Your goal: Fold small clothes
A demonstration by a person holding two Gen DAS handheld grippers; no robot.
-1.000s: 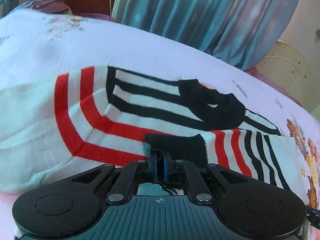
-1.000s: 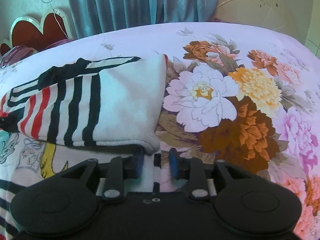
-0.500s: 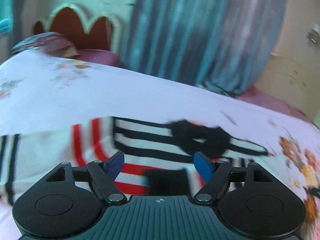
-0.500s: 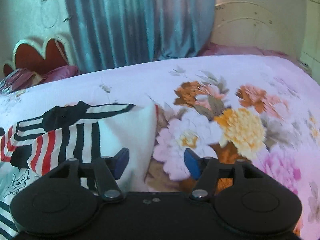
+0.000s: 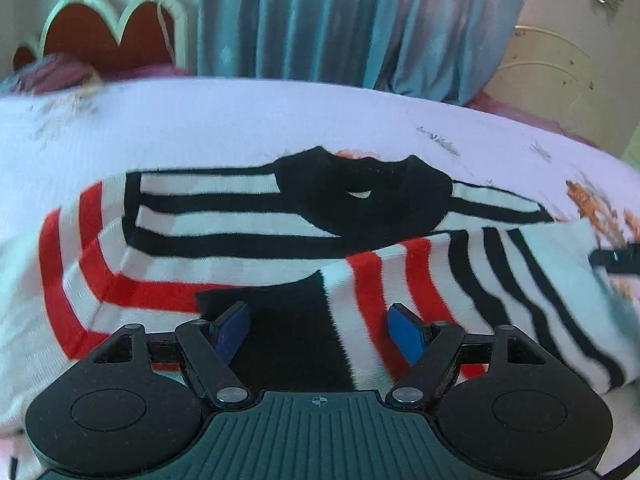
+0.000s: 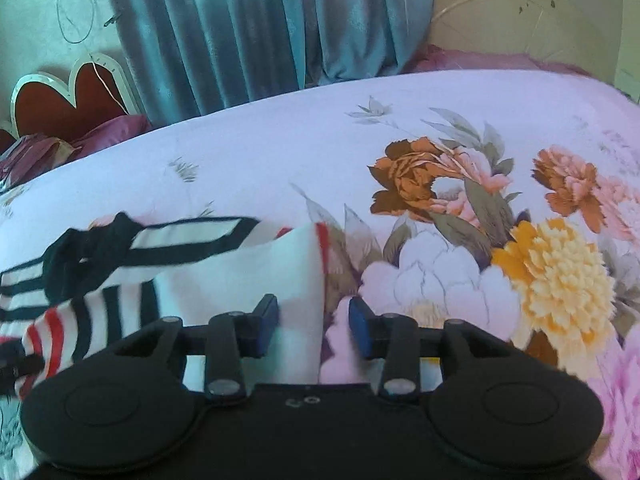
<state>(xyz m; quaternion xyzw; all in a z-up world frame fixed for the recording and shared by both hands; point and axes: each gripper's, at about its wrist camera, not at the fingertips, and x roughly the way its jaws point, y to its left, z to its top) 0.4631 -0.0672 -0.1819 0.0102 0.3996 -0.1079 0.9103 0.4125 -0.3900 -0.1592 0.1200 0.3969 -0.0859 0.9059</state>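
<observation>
Floral bedspread [image 6: 500, 128] under your sweater [image 5: 240, 240]. Your left gripper [image 5: 320, 330] gapes above its black cuff; right gripper [image 6: 314, 326], just opening, straddles its white edge, gripping nothing.

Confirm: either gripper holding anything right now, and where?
Nothing held. Left gripper hangs open over the striped sweater, jaws apart and off the cloth. Right gripper is open too, clear of the sweater's edge.
</observation>
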